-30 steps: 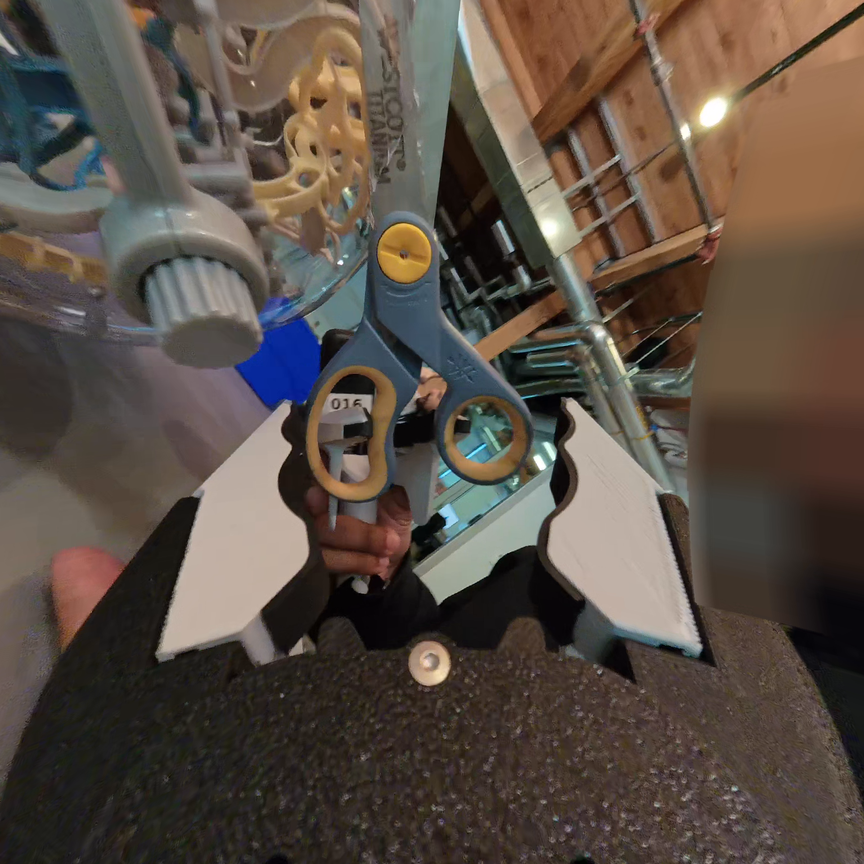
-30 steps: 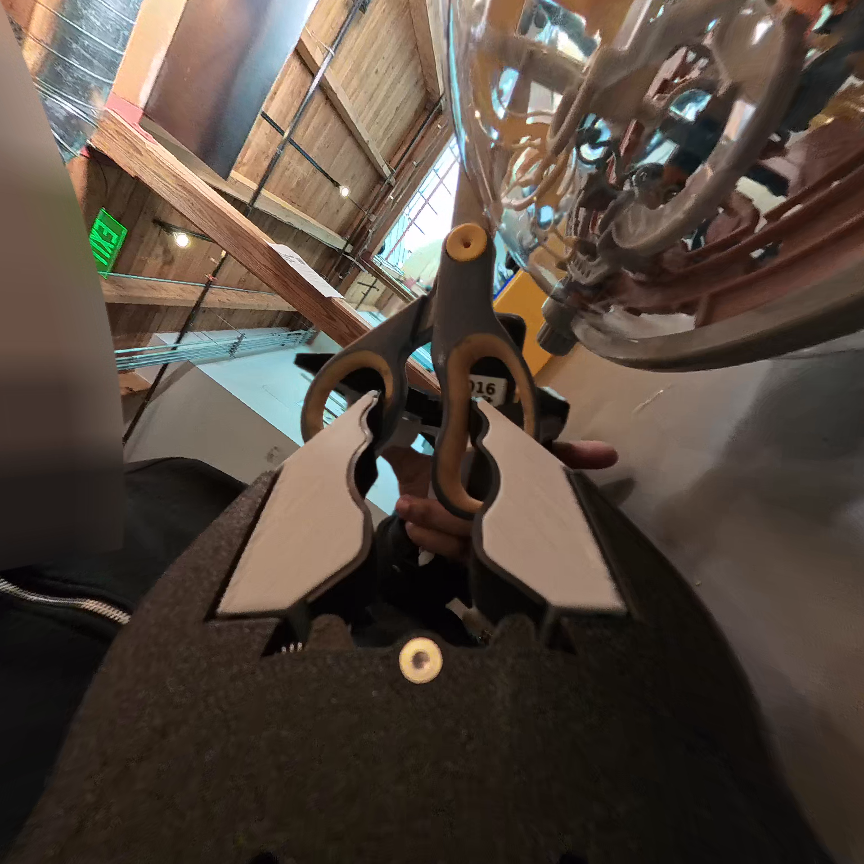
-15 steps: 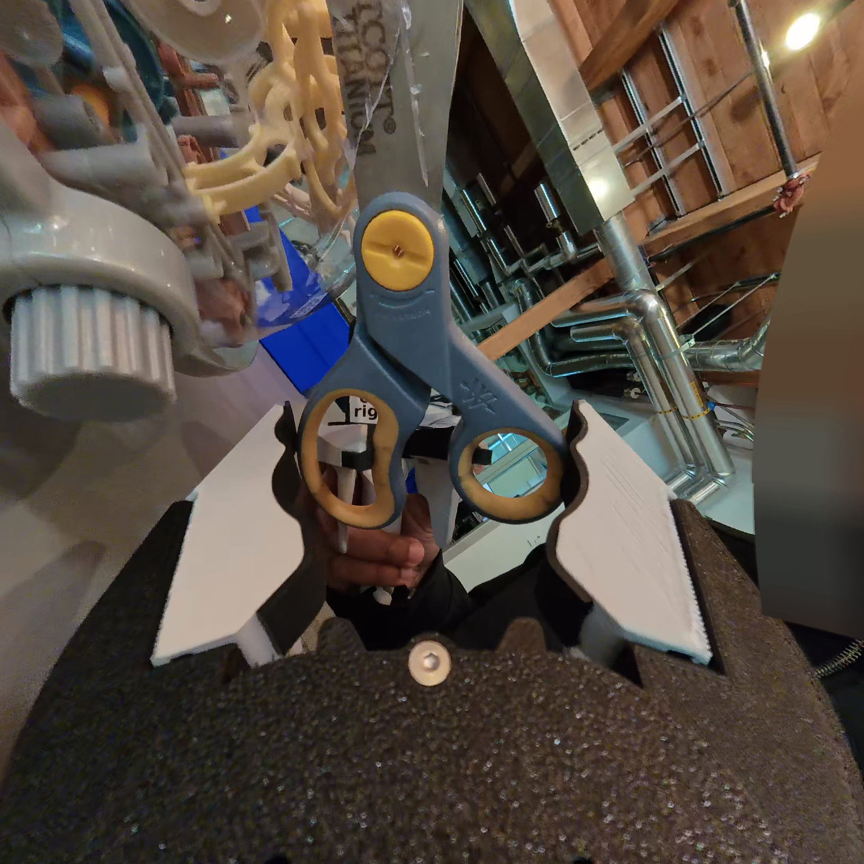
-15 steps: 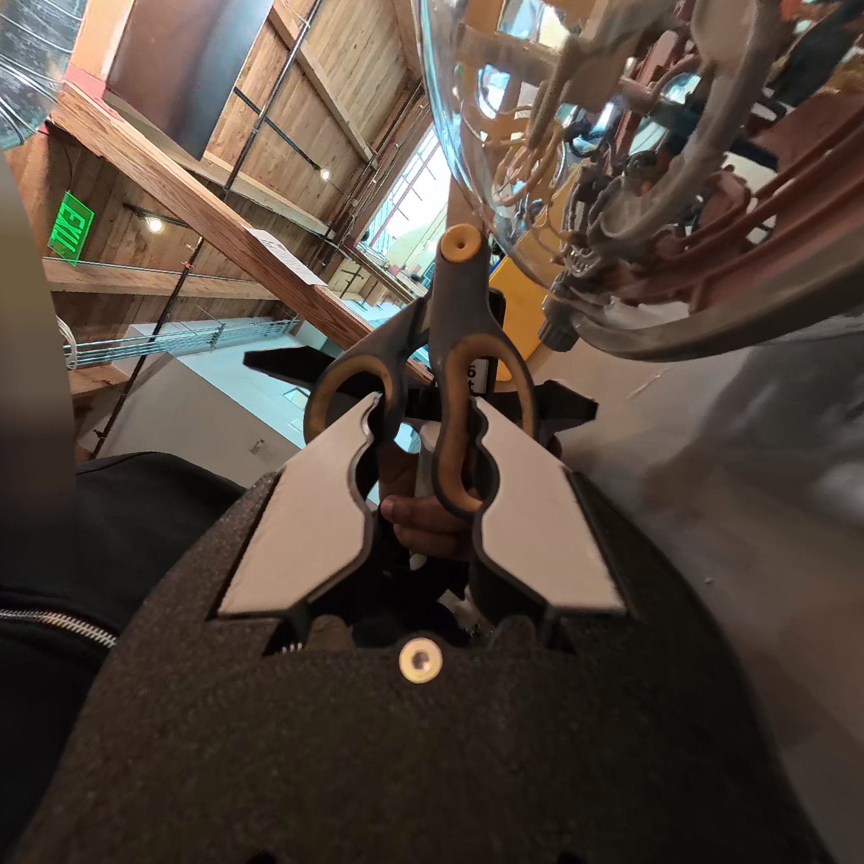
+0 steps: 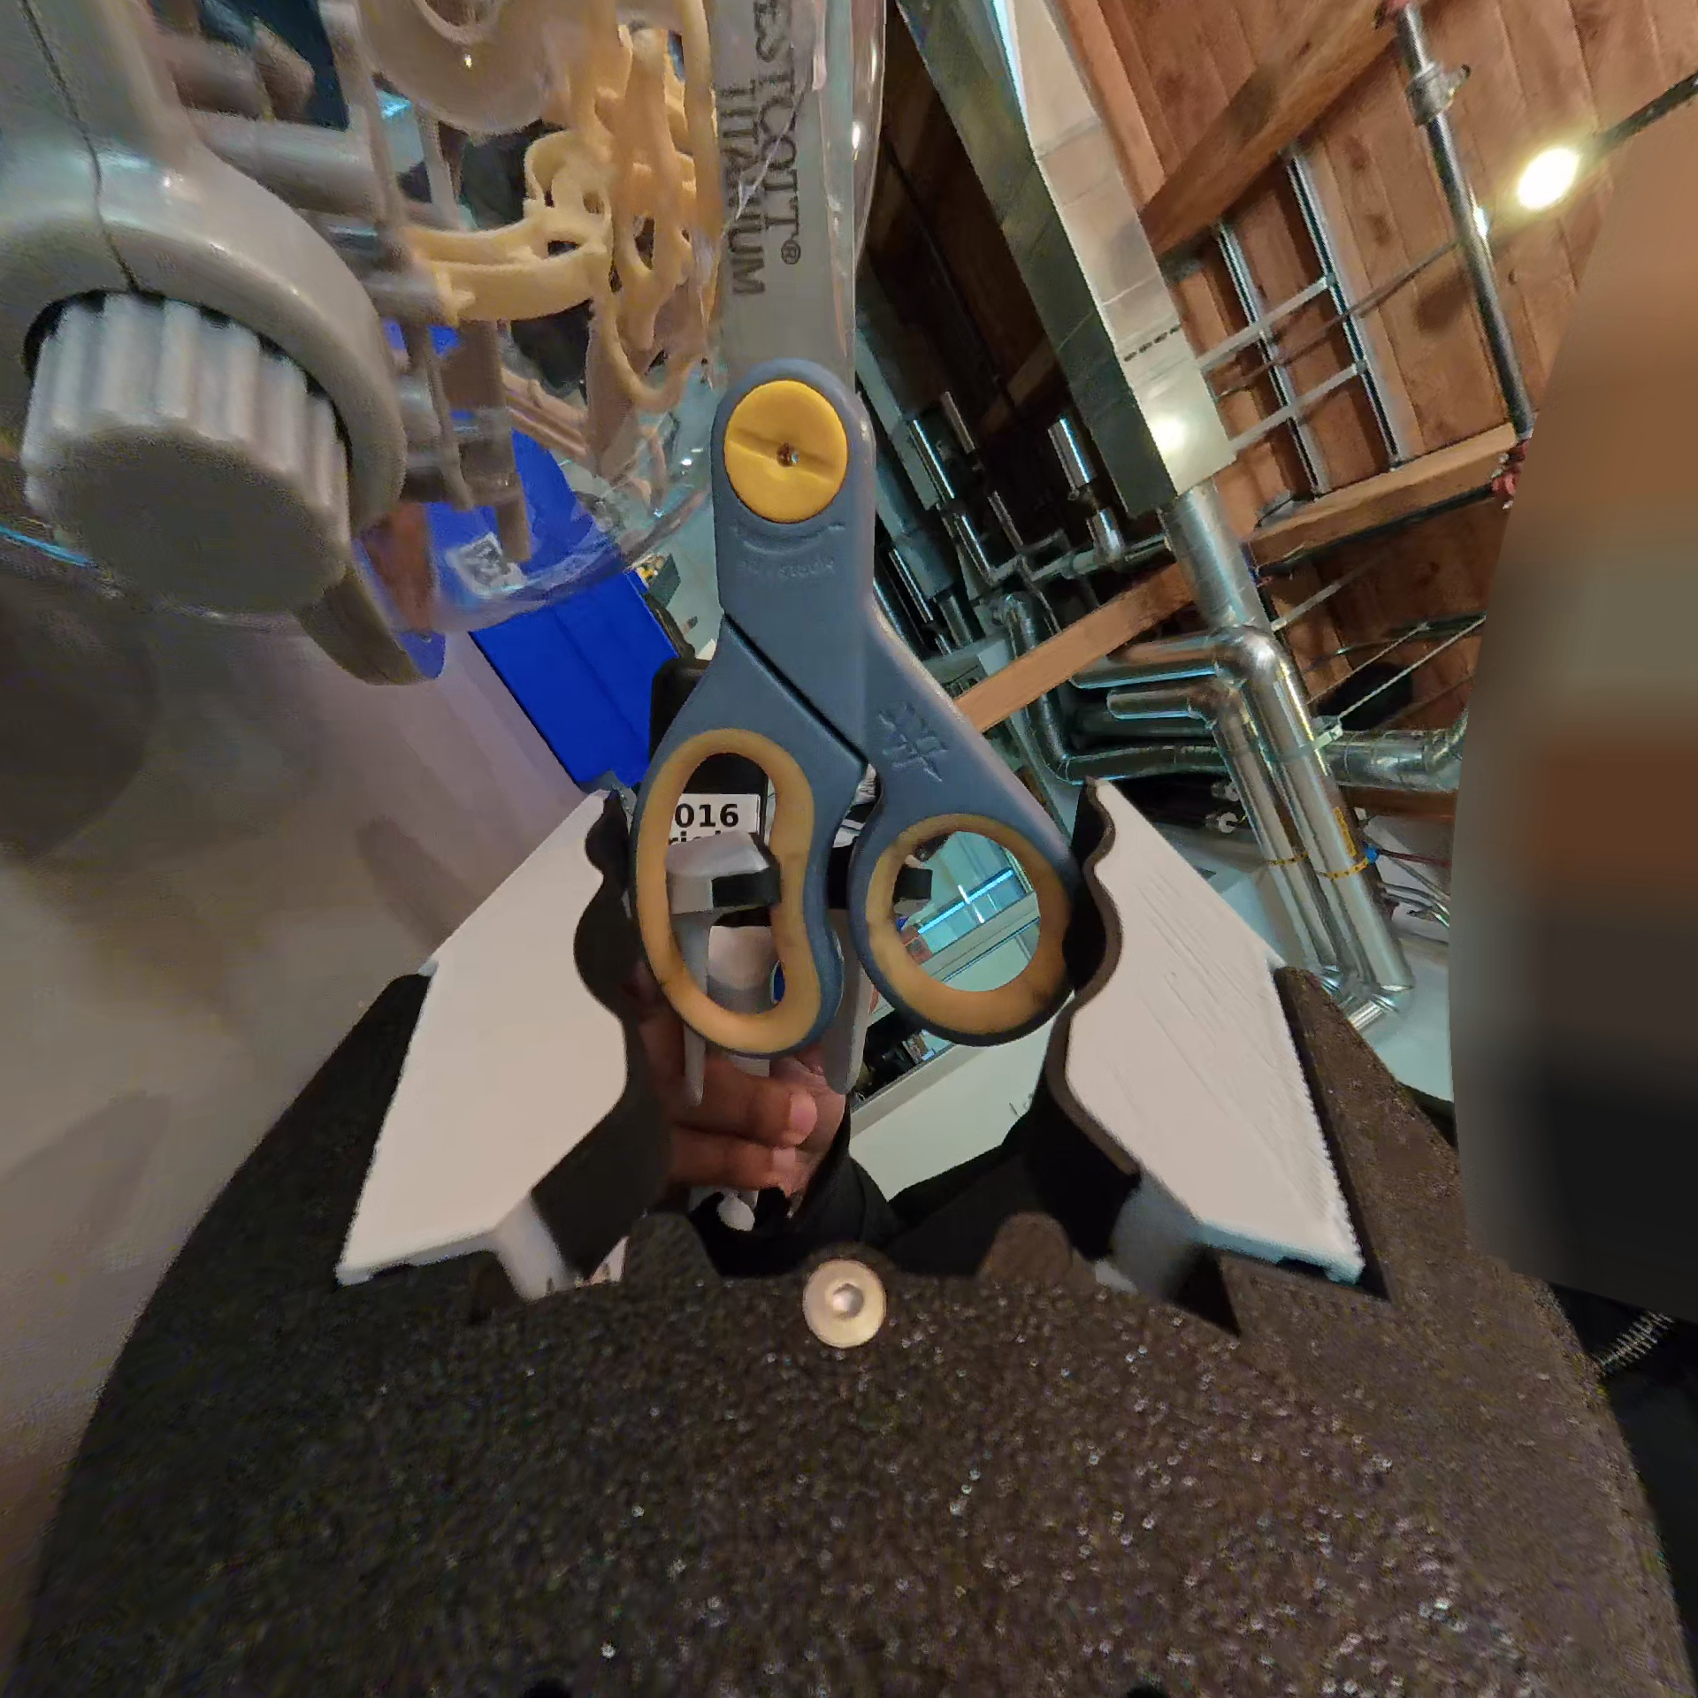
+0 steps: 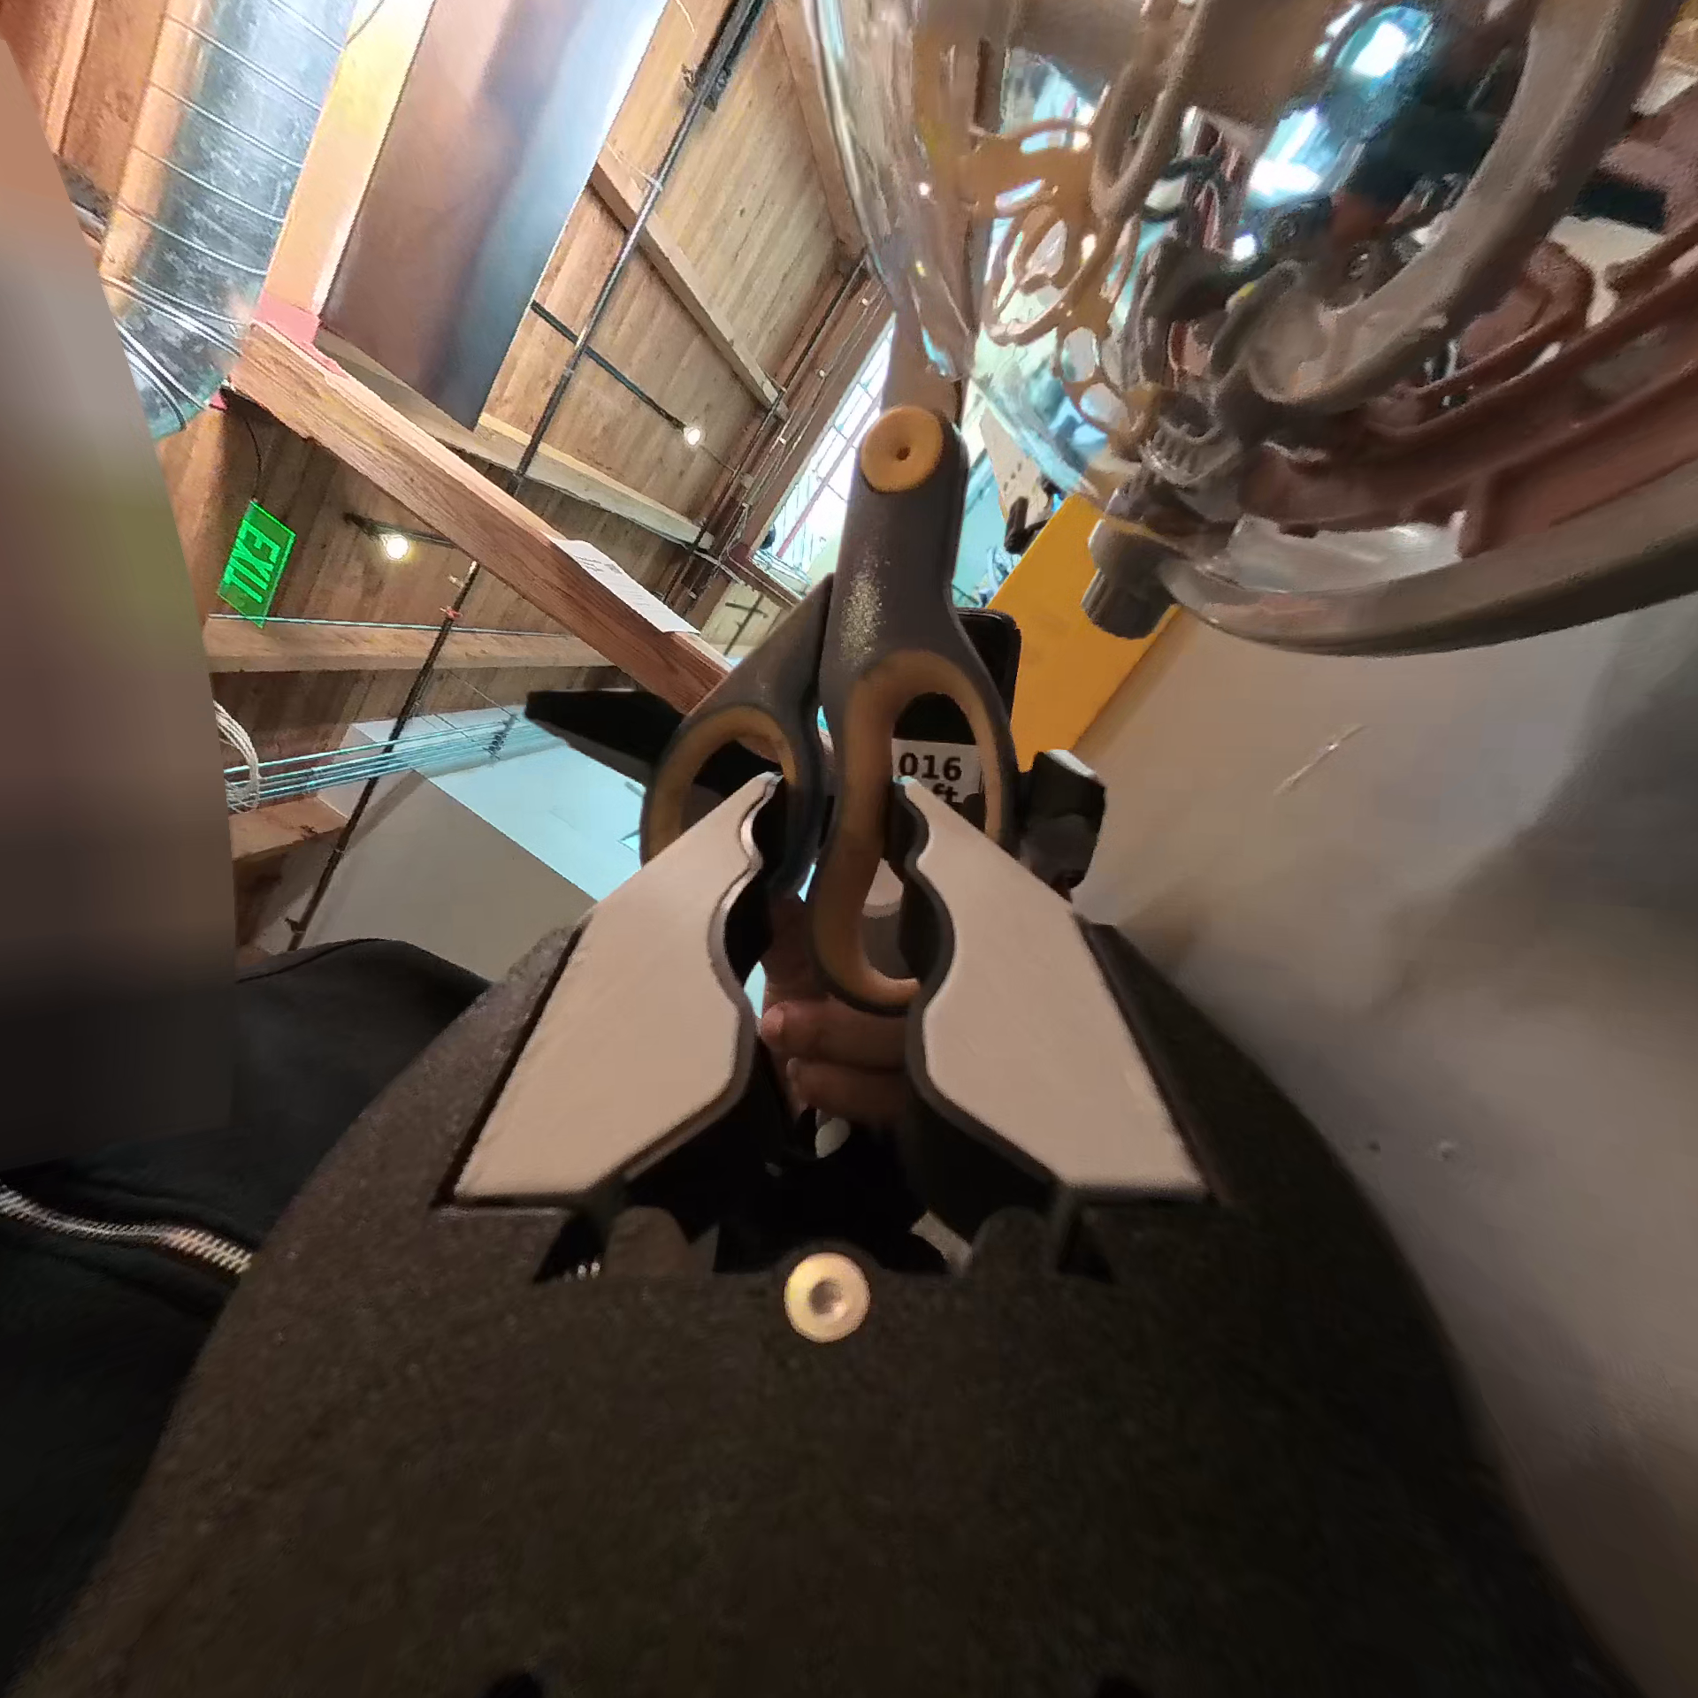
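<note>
i see one pair of scissors (image 6: 854, 735) with my right gripper (image 6: 832, 882) clamped on its handle loop, my left gripper (image 5: 850, 882) wide apart around both loops, one clear sphere (image 5: 570, 303) near the blades.

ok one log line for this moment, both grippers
right gripper: shut on scissors handle | left gripper: open, around handle loops | blades: up against clear plastic globe

Printed lettering on scissors blade (image 5: 781, 184); white number tag (image 6: 928, 767); green wall sign (image 6: 255, 560)
</note>
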Motion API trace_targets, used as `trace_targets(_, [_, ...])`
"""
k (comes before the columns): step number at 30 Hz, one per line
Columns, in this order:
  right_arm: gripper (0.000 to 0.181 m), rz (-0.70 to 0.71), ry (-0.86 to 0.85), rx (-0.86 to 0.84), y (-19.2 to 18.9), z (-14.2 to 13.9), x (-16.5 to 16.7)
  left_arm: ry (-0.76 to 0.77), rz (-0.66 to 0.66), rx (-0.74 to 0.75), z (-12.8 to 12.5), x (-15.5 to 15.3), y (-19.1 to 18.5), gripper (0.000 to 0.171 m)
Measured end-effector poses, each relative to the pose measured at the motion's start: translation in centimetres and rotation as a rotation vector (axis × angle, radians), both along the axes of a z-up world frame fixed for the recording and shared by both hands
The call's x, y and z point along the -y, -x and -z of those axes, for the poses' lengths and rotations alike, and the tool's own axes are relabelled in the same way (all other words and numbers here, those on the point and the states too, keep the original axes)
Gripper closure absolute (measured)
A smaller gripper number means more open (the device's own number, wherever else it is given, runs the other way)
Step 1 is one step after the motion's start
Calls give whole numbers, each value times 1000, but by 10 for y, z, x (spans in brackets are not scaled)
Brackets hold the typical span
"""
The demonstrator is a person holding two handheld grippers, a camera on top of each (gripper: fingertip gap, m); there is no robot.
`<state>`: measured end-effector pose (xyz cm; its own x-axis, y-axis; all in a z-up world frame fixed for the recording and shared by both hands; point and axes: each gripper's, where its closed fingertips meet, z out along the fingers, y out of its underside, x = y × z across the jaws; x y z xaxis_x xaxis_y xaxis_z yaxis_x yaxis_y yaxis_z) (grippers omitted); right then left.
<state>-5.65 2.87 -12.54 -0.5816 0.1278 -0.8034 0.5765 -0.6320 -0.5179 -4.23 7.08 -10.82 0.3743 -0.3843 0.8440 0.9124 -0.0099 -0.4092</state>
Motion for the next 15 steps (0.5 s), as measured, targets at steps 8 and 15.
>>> trace_targets(8, [161,6,20,-12,-2,-2,-2,21,0,-11,-1,-2,-2,77])
trace_targets(15, [159,19,-3,-21,-2,0,-3,64,-5,-45,4,-4,-3,76])
